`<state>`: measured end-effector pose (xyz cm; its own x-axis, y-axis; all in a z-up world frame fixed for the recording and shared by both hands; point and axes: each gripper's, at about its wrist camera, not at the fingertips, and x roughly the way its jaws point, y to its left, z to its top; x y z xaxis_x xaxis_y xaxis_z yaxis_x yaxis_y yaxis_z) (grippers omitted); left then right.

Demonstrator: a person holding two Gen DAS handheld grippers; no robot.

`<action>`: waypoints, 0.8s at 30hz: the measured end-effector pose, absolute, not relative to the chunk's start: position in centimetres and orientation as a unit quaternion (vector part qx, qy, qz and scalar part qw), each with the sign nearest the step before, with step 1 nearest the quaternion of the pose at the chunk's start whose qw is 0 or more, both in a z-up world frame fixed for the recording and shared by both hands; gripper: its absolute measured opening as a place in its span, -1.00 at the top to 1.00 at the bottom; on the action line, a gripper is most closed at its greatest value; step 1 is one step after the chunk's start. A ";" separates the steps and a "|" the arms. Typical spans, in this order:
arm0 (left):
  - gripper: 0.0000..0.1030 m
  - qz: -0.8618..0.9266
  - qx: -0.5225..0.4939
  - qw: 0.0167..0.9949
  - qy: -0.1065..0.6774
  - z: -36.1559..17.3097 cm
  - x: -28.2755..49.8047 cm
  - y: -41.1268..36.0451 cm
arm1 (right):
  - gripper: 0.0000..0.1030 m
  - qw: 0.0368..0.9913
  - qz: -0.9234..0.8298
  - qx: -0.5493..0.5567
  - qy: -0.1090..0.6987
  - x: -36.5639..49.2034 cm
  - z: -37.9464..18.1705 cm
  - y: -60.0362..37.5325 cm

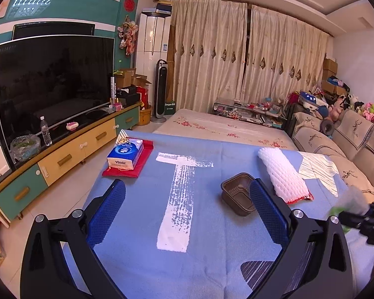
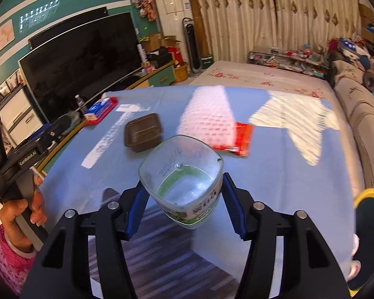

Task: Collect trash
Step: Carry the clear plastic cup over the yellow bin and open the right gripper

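Gripping a clear, square plastic cup with a green-printed label, the right tongs press their blue pads against its two sides and hold it tilted in the air, its base toward the camera, above the near edge of the blue cloth-covered tabletop. The left tongs stand wide apart with nothing between them, hovering over the white T mark on the cloth. A brown rectangular plastic tray lies on the tabletop just beside the left tongs' right pad, and past it a white foam net sleeve rests on a red wrapper. A blue tissue pack sits on a red cloth at the far left corner
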<state>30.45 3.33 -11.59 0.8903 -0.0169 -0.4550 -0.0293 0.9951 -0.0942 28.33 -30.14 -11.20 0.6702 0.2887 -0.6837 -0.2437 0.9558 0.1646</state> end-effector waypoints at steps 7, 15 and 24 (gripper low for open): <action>-0.90 -0.004 -0.039 0.969 0.243 -12.2 30.7 2.5 | -0.07 0.923 0.048 0.075 0.374 26.8 -11.4 -40.4; -0.90 -0.008 -0.022 0.967 0.253 -12.8 31.1 1.4 | -0.07 0.914 -0.091 0.122 0.377 24.5 -13.8 -52.9; -0.90 -0.013 -0.021 0.965 0.261 -13.1 31.5 1.2 | -0.08 0.890 -0.168 0.143 0.400 23.9 -18.1 -59.5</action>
